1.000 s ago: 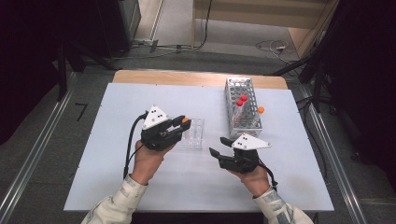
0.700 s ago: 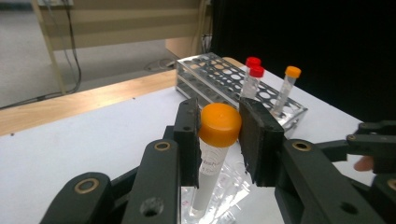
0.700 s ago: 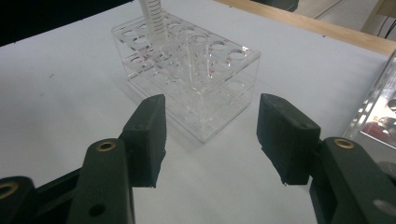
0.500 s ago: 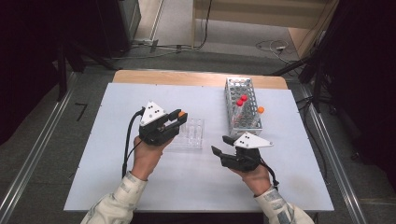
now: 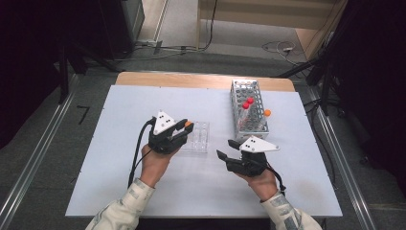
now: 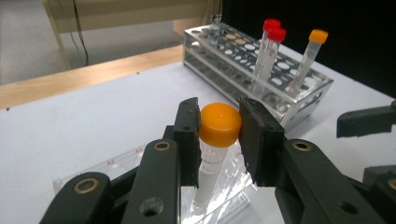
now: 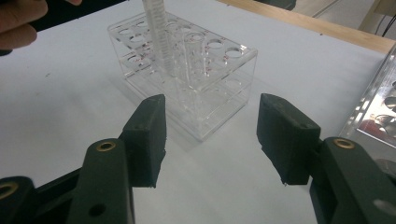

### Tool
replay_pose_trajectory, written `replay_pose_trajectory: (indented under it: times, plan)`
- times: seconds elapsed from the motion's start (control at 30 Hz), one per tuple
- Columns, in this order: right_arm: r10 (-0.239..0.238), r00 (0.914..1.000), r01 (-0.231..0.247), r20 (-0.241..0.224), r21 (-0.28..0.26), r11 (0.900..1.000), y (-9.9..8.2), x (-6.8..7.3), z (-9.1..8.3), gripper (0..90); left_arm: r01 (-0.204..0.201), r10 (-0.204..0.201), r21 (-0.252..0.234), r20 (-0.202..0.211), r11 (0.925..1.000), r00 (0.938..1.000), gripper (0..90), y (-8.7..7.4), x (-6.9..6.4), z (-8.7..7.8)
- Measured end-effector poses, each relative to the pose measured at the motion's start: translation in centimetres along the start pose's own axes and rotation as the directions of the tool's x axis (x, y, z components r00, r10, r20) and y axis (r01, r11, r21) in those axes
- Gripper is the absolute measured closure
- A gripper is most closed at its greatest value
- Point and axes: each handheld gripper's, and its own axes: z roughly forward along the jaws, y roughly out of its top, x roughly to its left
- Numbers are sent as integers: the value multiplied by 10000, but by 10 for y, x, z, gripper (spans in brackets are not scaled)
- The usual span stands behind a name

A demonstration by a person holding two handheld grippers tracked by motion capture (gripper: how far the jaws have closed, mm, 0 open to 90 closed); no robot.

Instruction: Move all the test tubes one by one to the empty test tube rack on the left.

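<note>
Both hands have drifted a little since a second ago: the left gripper (image 5: 184,128) has slid further over the small clear acrylic tube rack (image 5: 196,137), and the right gripper (image 5: 229,149) has edged slightly away from it.

From the high view, the left gripper hovers above the clear rack's left side, an orange dot showing at its tip, while the right one waits just beside the rack on the white tabletop (image 5: 115,115). Behind stands a tall white perforated rack (image 5: 249,108) with two red-capped tubes (image 5: 247,104) and an orange-capped tube (image 5: 266,113).

In the left gripper view, the black jaws are pinching the orange screw cap of a clear plastic tube (image 6: 218,125), held upright by its cap, its lower end down among the clear rack's wells, probably so it can seat in a hole (whether it touches bottom I cannot tell).

In the right gripper view, the jaws stand spread wide and empty, aimed at the clear rack (image 7: 187,70), with the tube's body (image 7: 156,32) rising from it; likely ready to steady the rack.
</note>
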Motion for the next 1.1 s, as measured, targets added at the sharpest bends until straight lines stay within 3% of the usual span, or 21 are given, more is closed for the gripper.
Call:
replay_pose_trajectory:
  times: [0.27, 0.57, 0.77, 0.9, 0.97, 1.1]
  plan:
    - [2, 10000, -2, 16, 17, 10000, 0, 0, 1, 411, -7, 11, 375, -90, 9993, 10000, 694, -10, 0, 7]
    - [40, 9999, -41, 148, 24, 10000, -1, -2, 0, 410, 291, -291, 294, 13, 9991, 9996, 669, -10, 2, 6]
    - [218, 9972, -204, 718, -205, 9996, 1, -14, -5, 407, 555, -555, 78, 3, 9984, 9985, 541, -8, 4, 3]
    - [341, 9875, -280, 1539, -414, 9988, 3, -28, -12, 382, 617, -617, -1, -289, 9981, 9977, 445, -8, 5, 3]
    - [682, 9791, -595, 1916, -508, 9969, 4, -38, -17, 374, 639, -638, -8, -356, 9980, 9973, 414, -8, 5, 3]
    - [1326, 9508, -1152, 2801, -778, 9903, 7, -61, -28, 374, 656, -659, -92, -362, 9978, 9972, 409, -7, 5, 2]
